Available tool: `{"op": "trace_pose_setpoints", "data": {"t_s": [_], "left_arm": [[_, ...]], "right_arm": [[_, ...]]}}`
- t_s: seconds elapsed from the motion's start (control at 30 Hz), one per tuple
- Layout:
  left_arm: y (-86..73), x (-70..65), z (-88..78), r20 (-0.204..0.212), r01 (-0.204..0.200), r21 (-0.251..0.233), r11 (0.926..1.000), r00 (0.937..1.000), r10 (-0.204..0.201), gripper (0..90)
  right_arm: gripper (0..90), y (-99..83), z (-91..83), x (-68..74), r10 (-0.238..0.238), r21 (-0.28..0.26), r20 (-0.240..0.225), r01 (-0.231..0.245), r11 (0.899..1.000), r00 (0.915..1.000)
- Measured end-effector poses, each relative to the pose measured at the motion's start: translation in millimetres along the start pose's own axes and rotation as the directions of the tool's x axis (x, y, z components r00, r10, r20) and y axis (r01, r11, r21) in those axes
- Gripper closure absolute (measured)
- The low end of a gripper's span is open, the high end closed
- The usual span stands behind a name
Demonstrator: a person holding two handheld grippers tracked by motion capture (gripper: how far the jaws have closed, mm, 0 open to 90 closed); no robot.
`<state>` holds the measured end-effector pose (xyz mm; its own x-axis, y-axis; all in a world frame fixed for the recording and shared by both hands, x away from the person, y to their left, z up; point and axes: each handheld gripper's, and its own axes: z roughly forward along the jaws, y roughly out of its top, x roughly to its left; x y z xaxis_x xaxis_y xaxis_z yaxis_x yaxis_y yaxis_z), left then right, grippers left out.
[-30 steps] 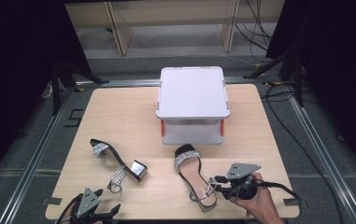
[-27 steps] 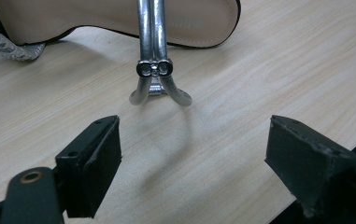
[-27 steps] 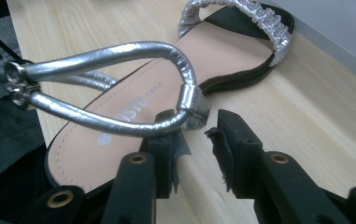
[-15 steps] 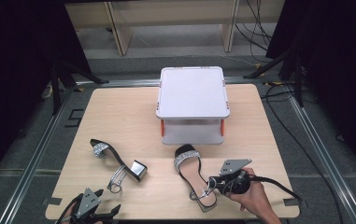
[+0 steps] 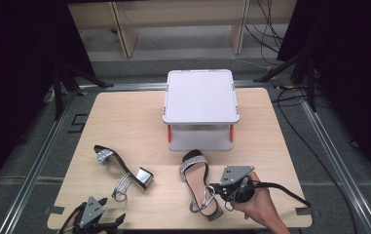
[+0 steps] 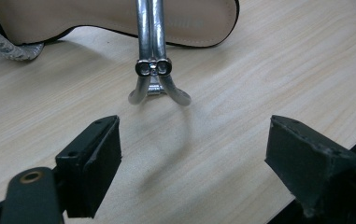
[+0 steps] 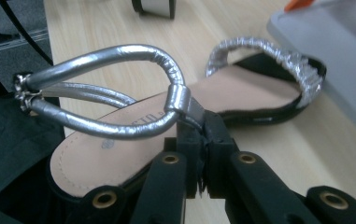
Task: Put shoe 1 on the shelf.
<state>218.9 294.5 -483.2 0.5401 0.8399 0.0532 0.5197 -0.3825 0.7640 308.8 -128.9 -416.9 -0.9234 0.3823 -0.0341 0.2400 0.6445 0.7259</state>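
From the high view, the right gripper (image 5: 218, 187) lies low at the near right of the wooden table (image 5: 124, 117), held in a hand (image 5: 258, 207) that comes in from the bottom edge, its jaws pointing left at the heel end of the upright sandal (image 5: 198, 183). The left gripper (image 5: 106, 224) sits at the near left edge of the table, pointing up and right toward the ankle strap of the second sandal (image 5: 122, 168). There are two sandals, two grippers and one white lidded box (image 5: 200, 108). The upright sandal stands on its sole just in front of the box, toe toward it, with a glittery silver toe band and silver ankle straps. The other sandal lies on its side near the left, its silver block heel up and its strap loop trailing toward the left gripper.

In the left gripper view, the jaws stand wide apart with nothing between them. Ahead of them on the wood rests the silver strap loop (image 6: 154, 70) with its small buckle, and beyond it the tan insole of the tipped sandal.

In the right gripper view, the jaws are pressed together on the silver strap (image 7: 119, 93) of the upright sandal, just where the loop joins the shoe's side. The insole is beige with a black edge; the box edge shows at right.
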Motion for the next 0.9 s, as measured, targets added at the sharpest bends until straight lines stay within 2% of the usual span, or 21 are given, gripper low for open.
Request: {"op": "trace_pose_setpoints", "data": {"t_s": [0.2, 0.33, 0.4, 0.5, 0.53, 0.57, 0.6, 0.63, 0.7, 0.73, 0.8, 0.83, 0.87, 0.9], "left_arm": [[0.1, 0.4, -0.9, -0.003, -0.001, 0.000, 1.0000, 1.0000, 0.001, 17.7], [0.2, 1.1, -1.2, -0.006, -0.012, 0.005, 0.9999, 0.9999, 0.012, 17.6], [-0.1, 0.8, -1.0, -0.004, -0.003, 0.002, 1.0000, 1.0000, 0.003, 17.6], [-0.2, 0.6, -1.0, -0.002, 0.000, 0.000, 1.0000, 1.0000, 0.000, 17.6], [-0.2, 0.6, -1.0, -0.002, 0.000, 0.000, 1.0000, 1.0000, 0.000, 17.6], [0.1, 1.0, -1.3, -0.004, -0.007, 0.000, 1.0000, 1.0000, 0.007, 17.7], [0.0, 0.8, -1.1, -0.002, -0.003, -0.001, 1.0000, 1.0000, 0.003, 17.7], [0.0, 0.8, -1.1, -0.003, -0.001, -0.001, 1.0000, 1.0000, 0.001, 17.6], [-0.1, 1.4, -1.3, -0.005, -0.003, 0.004, 1.0000, 1.0000, 0.003, 17.7], [-0.1, 1.4, -1.3, -0.005, -0.003, 0.004, 1.0000, 1.0000, 0.003, 17.7], [0.0, 1.1, -1.4, -0.005, -0.003, 0.002, 1.0000, 1.0000, 0.003, 17.6], [0.0, 1.1, -1.4, -0.005, -0.003, 0.002, 1.0000, 1.0000, 0.003, 17.6], [0.0, 1.3, -1.4, -0.004, -0.002, 0.003, 1.0000, 1.0000, 0.002, 17.7], [0.0, 1.3, -1.4, -0.004, -0.002, 0.003, 1.0000, 1.0000, 0.002, 17.7]], "right_arm": [[88.0, 34.5, -2.2, 0.2, -0.073, 0.010, -0.001, 0.073, 0.997, 0.9973], [88.1, 61.7, -3.9, -1.5, -0.136, 0.028, 0.007, 0.136, 0.990, 0.9907], [88.0, 74.5, -5.3, -3.6, -0.153, 0.035, 0.010, 0.152, 0.988, 0.9882], [88.1, 91.7, -6.6, -6.7, -0.167, 0.038, 0.005, 0.166, 0.985, 0.9860], [88.1, 91.7, -6.6, -6.7, -0.167, 0.038, 0.005, 0.166, 0.985, 0.9860], [88.0, 102.0, -7.1, -7.2, -0.167, 0.044, 0.009, 0.166, 0.985, 0.9860], [88.0, 102.0, -7.1, -7.2, -0.167, 0.044, 0.009, 0.166, 0.985, 0.9860], [88.0, 112.2, -7.3, -6.3, -0.159, 0.039, -0.013, 0.160, 0.986, 0.9871], [88.0, 117.1, -6.6, -5.4, -0.162, 0.034, -0.008, 0.163, 0.986, 0.9867], [88.0, 128.0, -5.2, -5.5, -0.184, 0.031, -0.013, 0.184, 0.982, 0.9828], [88.0, 139.1, -3.8, -4.8, -0.178, 0.033, -0.008, 0.178, 0.983, 0.9840], [88.0, 145.1, -2.0, -6.9, -0.219, 0.013, 0.000, 0.219, 0.976, 0.9756], [88.0, 151.3, -2.0, -5.5, -0.187, 0.022, -0.014, 0.187, 0.982, 0.9823], [88.0, 157.0, -0.8, -6.2, -0.207, 0.009, -0.006, 0.207, 0.978, 0.9784]]}}
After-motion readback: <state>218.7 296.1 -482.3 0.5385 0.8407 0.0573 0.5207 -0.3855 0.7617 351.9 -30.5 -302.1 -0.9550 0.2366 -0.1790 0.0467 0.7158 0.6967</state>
